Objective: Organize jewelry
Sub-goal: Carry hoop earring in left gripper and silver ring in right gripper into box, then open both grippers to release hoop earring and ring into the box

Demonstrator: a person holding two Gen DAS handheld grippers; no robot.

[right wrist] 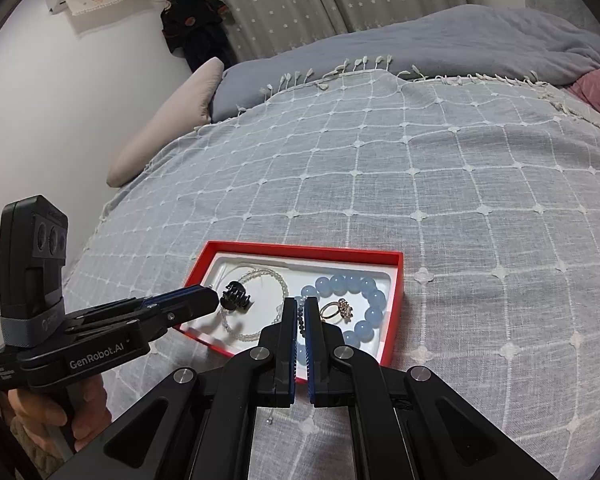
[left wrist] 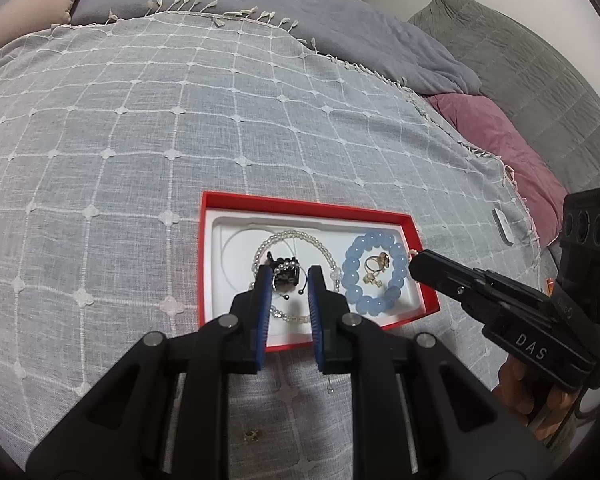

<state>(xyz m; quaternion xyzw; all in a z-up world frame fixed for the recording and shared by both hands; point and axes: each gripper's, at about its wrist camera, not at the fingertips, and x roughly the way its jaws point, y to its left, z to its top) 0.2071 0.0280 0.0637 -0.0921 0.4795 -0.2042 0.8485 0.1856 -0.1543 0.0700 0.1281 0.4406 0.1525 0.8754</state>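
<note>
Red tray [left wrist: 416, 276], white liner, on the bed's checked grey throw [left wrist: 140, 140]. Inside: clear bead necklace [right wrist: 278, 276], pale blue bead bracelet [left wrist: 396, 252] ringing gold rings [right wrist: 336, 310]. Left tongs [left wrist: 290, 276] narrowly parted, gripping black claw hair clip [right wrist: 236, 298] above tray. Right tongs [right wrist: 300, 312] closed, pinching a dark-beaded strand [right wrist: 301, 314].

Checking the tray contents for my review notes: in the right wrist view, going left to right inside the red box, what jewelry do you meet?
Black hair claw → clear bead necklace → gold ring → right side of the blue bead bracelet, all in the red box.
</note>
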